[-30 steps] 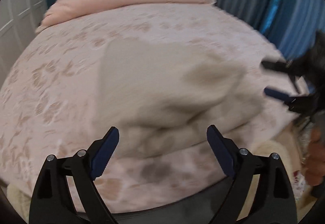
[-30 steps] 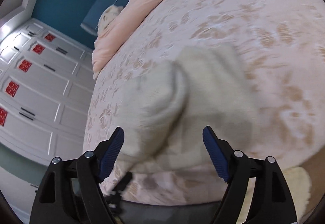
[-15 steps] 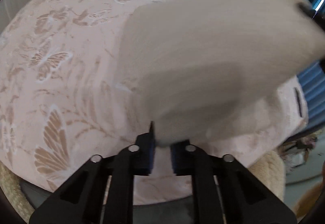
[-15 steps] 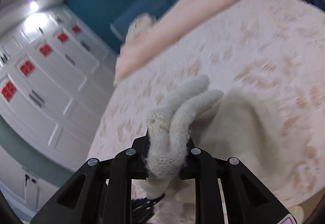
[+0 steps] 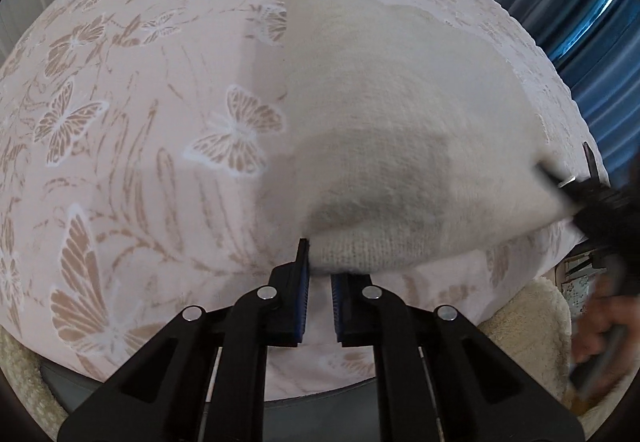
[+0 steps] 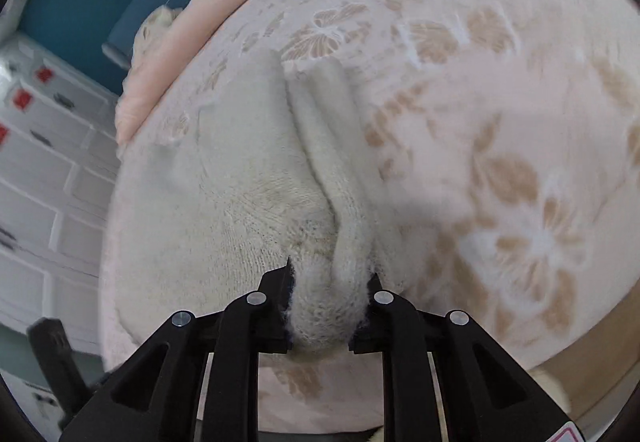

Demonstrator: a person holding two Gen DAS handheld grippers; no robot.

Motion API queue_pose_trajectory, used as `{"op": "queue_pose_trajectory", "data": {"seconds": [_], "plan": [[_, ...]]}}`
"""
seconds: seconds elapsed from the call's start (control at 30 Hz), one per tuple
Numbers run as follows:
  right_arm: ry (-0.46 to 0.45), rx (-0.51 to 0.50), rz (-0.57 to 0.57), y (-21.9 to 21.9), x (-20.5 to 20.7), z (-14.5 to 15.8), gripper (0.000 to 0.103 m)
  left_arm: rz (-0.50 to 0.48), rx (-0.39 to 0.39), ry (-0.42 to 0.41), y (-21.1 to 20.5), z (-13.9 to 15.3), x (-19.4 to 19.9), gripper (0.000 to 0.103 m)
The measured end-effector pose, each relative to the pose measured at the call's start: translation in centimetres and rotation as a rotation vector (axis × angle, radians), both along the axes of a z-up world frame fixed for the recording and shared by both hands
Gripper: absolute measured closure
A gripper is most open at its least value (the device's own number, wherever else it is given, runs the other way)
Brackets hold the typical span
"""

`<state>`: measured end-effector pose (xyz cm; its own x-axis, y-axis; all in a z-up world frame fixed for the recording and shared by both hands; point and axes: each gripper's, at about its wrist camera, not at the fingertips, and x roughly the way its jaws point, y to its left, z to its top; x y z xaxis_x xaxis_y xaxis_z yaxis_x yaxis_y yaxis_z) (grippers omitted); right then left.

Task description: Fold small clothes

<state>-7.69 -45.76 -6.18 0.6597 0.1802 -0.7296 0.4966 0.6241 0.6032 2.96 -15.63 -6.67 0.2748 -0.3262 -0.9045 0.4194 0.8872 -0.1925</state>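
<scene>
A cream knit garment (image 5: 400, 113) lies spread on the pink butterfly bed cover (image 5: 140, 121). My left gripper (image 5: 320, 274) is shut, its blue pads nipping the garment's near edge. At the right edge of the left wrist view, the blurred black right gripper (image 5: 560, 185) holds the garment's other near corner. A hand (image 5: 600, 326) shows below it. In the right wrist view, my right gripper (image 6: 330, 294) is shut on a thick bunch of the garment (image 6: 240, 201). A long fold runs away from the jaws across the bed cover (image 6: 500, 121).
A folded pink duvet (image 6: 224, 1) lies at the bed's far end against a blue headboard (image 6: 152, 1). White wardrobe doors (image 6: 40, 161) stand to the left and blue curtains (image 5: 560, 1) to the right. A fluffy cream rug (image 5: 528, 322) lies below the bed's near edge.
Both grippers were open above the garment a second ago. They closed on its near edge, lifted it, and have now come down, so the garment lies flatter on the bed.
</scene>
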Motion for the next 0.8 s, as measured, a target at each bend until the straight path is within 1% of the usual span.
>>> {"op": "queue_pose_trajectory", "data": {"seconds": [0.03, 0.1, 0.13, 0.17, 0.2, 0.23, 0.27, 0.3, 0.33, 0.37, 0.43, 0.47, 0.5, 0.53, 0.57, 0.6, 0.63, 0.67, 0.7, 0.73, 0.77, 0.8], "plan": [[-0.013, -0.002, -0.003, 0.0, -0.2, 0.9, 0.082, -0.004, 0.004, -0.006, -0.1, 0.1, -0.1, 0.094], [-0.028, -0.041, -0.025, -0.1, -0.7, 2.8, 0.07, -0.018, -0.001, -0.018, 0.0, 0.4, -0.4, 0.093], [-0.037, -0.094, -0.04, -0.2, -0.9, 4.3, 0.068, -0.014, -0.012, -0.012, 0.2, 0.5, -0.4, 0.091], [-0.046, -0.141, -0.053, -0.5, -0.9, 5.5, 0.064, -0.004, -0.028, 0.001, 0.4, 0.6, -0.5, 0.091], [-0.055, -0.17, -0.055, -0.6, -0.7, 6.5, 0.056, 0.004, -0.05, 0.013, 0.7, 0.7, -0.5, 0.091], [-0.071, -0.199, -0.04, -0.8, 0.3, 7.6, 0.05, 0.009, -0.068, 0.02, 1.0, 0.9, -0.6, 0.09], [-0.073, -0.21, -0.019, -1.0, 1.5, 8.0, 0.04, 0.007, -0.079, 0.017, 1.3, 1.2, -0.7, 0.09], [-0.069, -0.212, -0.001, -1.3, 2.2, 8.4, 0.032, -0.001, -0.077, 0.003, 1.3, 1.6, -1.0, 0.089], [-0.057, -0.212, 0.021, -1.5, 3.4, 8.2, 0.029, -0.008, -0.071, -0.01, 1.3, 1.9, -1.1, 0.088], [-0.029, -0.208, 0.049, -1.8, 5.2, 7.4, 0.027, -0.014, -0.07, -0.022, 1.4, 2.4, -1.4, 0.086], [0.04, -0.19, 0.064, -2.2, 7.6, 5.7, 0.027, -0.011, -0.081, -0.033, 1.6, 3.2, -1.9, 0.075], [0.079, -0.17, 0.074, -2.2, 9.0, 4.2, 0.027, -0.008, -0.091, -0.045, 1.8, 3.8, -2.2, 0.07], [0.101, -0.152, 0.085, -2.1, 10.0, 3.3, 0.027, -0.005, -0.092, -0.058, 1.9, 4.3, -2.3, 0.062], [0.118, -0.143, 0.104, -1.8, 10.8, 2.4, 0.036, -0.001, -0.09, -0.075, 2.0, 4.8, -2.5, 0.055], [0.138, -0.157, 0.147, -1.1, 11.8, 2.1, 0.064, 0.0, -0.089, -0.1, 2.2, 5.5, -2.7, 0.053], [0.128, -0.181, 0.16, -0.8, 12.0, 2.8, 0.082, 0.001, -0.087, -0.116, 2.2, 5.9, -2.8, 0.051], [0.089, -0.199, 0.16, -0.7, 11.8, 4.0, 0.083, 0.0, -0.081, -0.127, 2.3, 6.2, -2.8, 0.05], [0.02, -0.198, 0.14, -1.0, 10.9, 5.9, 0.085, -0.002, -0.076, -0.132, 2.3, 6.4, -2.7, 0.05], [-0.024, -0.195, 0.113, -1.5, 10.0, 7.1, 0.089, 0.0, -0.071, -0.129, 2.4, 6.4, -2.6, 0.05], [-0.057, -0.201, 0.085, -2.1, 9.0, 7.8, 0.09, 0.005, -0.071, -0.121, 2.5, 6.3, -2.4, 0.049], [-0.055, -0.227, 0.051, -2.9, 8.0, 7.6, 0.091, 0.009, -0.075, -0.11, 2.5, 6.1, -2.2, 0.049], [0.017, -0.242, 0.039, -3.6, 8.0, 5.9, 0.091, 0.015, -0.075, -0.098, 2.6, 5.8, -2.0, 0.049]]}}
